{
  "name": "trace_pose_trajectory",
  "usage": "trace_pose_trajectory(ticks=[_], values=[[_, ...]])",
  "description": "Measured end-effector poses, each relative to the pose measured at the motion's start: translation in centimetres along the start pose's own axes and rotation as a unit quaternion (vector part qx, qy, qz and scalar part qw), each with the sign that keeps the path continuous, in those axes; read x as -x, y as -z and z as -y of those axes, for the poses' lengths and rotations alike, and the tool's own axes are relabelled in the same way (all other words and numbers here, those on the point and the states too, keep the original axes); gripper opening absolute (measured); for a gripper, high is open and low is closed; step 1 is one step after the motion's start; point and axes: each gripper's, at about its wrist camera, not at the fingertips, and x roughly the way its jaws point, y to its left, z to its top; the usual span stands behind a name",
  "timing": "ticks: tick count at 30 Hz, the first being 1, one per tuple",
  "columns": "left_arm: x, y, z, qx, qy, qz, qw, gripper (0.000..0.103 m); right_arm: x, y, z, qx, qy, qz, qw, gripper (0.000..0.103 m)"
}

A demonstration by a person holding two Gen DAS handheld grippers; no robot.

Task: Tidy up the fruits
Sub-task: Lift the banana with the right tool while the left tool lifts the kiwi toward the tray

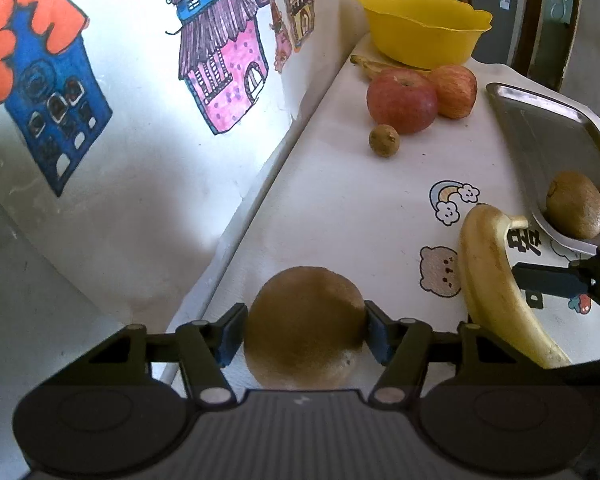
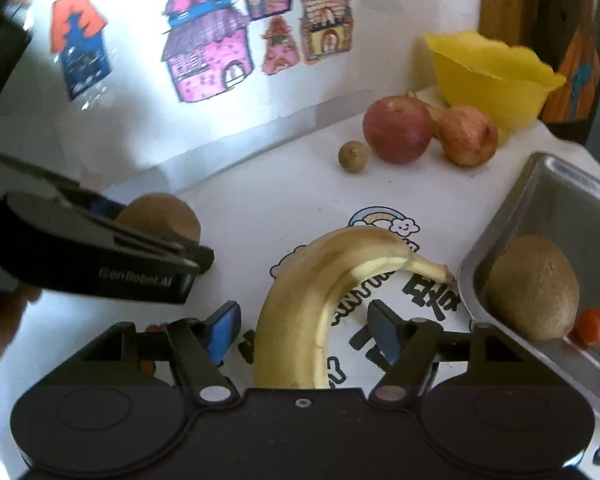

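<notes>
White tabletop carried the banana [image 2: 300, 300] lengthwise between the right hand-held gripper's [image 2: 302, 334] open pads, untouched; the left hand-held gripper [image 1: 304, 336] clasped a kiwi [image 1: 304, 326].

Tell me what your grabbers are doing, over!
Left gripper clamps kiwi. Right gripper open around banana, pads clear. Tray unobstructed.

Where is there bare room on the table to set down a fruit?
Free: the white tabletop between the small brown fruit, the rainbow sticker and the wall-side edge; also the far half of the metal tray. Crowded: around the banana, and by the apples beside the yellow bowl.
</notes>
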Motion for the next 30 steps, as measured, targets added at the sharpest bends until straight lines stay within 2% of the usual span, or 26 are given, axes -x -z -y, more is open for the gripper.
trace_pose_trajectory(ticks=[7, 13, 18, 24, 30], values=[[-0.1, -0.1, 0.2, 0.003, -0.005, -0.001, 1.0000, 0.062, 0.1, 0.6, -0.3, -0.009, 0.013, 0.024, 1.000, 0.071], [-0.1, -0.1, 0.3, 0.006, -0.007, -0.002, 1.0000, 0.062, 0.1, 0.9, -0.5, -0.011, 0.020, 0.049, 0.999, 0.049], [0.0, -0.1, 0.5, 0.013, -0.008, -0.005, 0.9999, 0.062, 0.5, 1.3, -0.3, -0.006, 0.015, 0.055, 0.998, 0.040], [0.2, -0.2, 1.2, 0.024, 0.001, -0.015, 0.9996, 0.062, 1.1, 1.7, -0.6, 0.021, 0.013, 0.055, 0.998, 0.036], [0.7, -0.4, 1.7, 0.028, 0.002, -0.009, 0.9996, 0.062, 1.9, 2.6, -0.8, 0.062, 0.029, 0.066, 0.995, 0.035]])
